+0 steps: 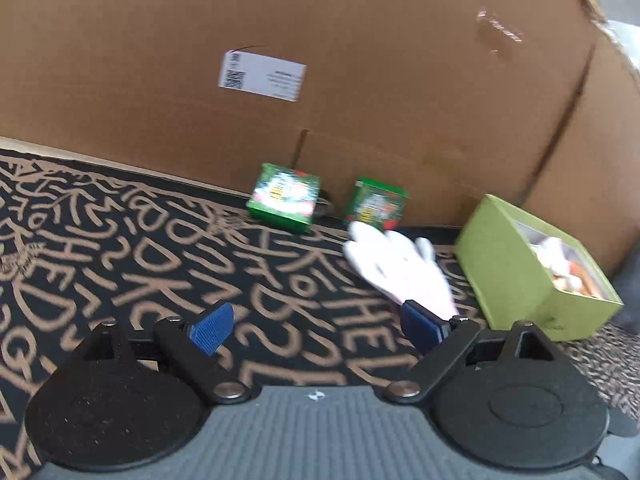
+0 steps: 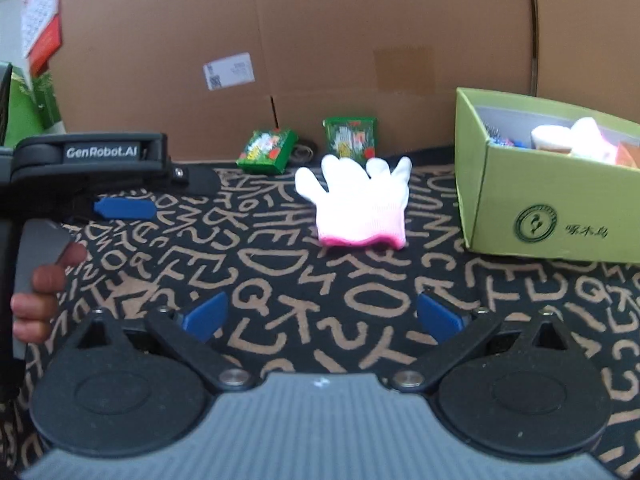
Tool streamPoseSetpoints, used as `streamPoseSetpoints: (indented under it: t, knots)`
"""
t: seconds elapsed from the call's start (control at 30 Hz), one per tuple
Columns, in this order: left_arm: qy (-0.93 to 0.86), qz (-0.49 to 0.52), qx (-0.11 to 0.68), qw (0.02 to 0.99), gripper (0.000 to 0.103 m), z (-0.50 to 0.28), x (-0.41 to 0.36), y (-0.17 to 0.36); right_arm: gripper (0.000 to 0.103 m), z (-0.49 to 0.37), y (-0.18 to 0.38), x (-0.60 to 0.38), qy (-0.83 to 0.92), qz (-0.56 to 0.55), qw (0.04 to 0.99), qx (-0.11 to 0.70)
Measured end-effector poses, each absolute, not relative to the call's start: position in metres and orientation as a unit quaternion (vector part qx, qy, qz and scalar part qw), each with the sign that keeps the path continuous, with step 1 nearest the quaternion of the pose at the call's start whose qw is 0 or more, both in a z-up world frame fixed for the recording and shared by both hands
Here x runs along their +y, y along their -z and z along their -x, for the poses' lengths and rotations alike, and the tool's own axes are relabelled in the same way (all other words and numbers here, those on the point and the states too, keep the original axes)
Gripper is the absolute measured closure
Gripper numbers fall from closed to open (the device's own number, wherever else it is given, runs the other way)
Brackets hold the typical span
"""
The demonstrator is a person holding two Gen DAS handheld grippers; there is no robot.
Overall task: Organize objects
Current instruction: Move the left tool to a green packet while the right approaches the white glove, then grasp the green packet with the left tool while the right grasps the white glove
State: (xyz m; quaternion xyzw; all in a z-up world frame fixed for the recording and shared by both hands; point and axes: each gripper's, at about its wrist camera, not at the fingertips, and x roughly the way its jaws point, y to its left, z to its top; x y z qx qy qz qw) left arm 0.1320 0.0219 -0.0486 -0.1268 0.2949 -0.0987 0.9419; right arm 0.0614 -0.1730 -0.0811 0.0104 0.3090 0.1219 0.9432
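Both units are hovering low over the lettered black-and-tan mat [image 2: 280,280], nothing held. The left hand-held gripper [image 1: 316,326] is standing with its blue pads wide apart, empty; its right pad is sitting just beside the cuff end of the white glove [image 1: 400,268], contact not resolvable because of blur. The right hand-held gripper [image 2: 322,316] is likewise spread and empty, pointing straight at the glove's pink cuff from a short way back. The glove is lying flat on the mat, fingers toward the big cardboard wall [image 2: 320,40], between the two small green packets [image 2: 267,151] leaning at the wall's foot and the green open box [image 2: 540,208] to its right. The box is already carrying mixed small items, so it is probably serving as the collection bin. Judgement: the glove is the likely next pick, and the spread jaws suit a pinch at the thick cuff. Risk: limp fabric folding or dragging on the mat.
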Motion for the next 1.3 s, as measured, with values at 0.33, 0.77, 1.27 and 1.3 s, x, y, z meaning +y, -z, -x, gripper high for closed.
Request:
streamPoseSetpoints:
  t: [0.33, 0.77, 1.27, 1.3]
  knots:
    - [0.085, 0.082, 0.291, 0.95, 0.009, -0.218, 0.016, 0.048, 0.0, -0.084, 0.081, -0.161, -0.102, -0.012, 0.947, 0.304]
    - [0.068, 0.039, 0.326, 0.942, 0.009, -0.288, -0.002, 0.067, 0.0, -0.124, 0.085, -0.153, -0.096, 0.046, 0.95, 0.295]
    - [0.057, 0.009, 0.319, 0.946, 0.032, -0.292, 0.003, 0.075, 0.009, -0.174, 0.099, -0.161, -0.062, 0.043, 0.943, 0.325]
    - [0.056, 0.006, 0.318, 0.947, 0.039, -0.29, 0.004, 0.074, 0.014, -0.176, 0.1, -0.161, -0.065, 0.039, 0.94, 0.332]
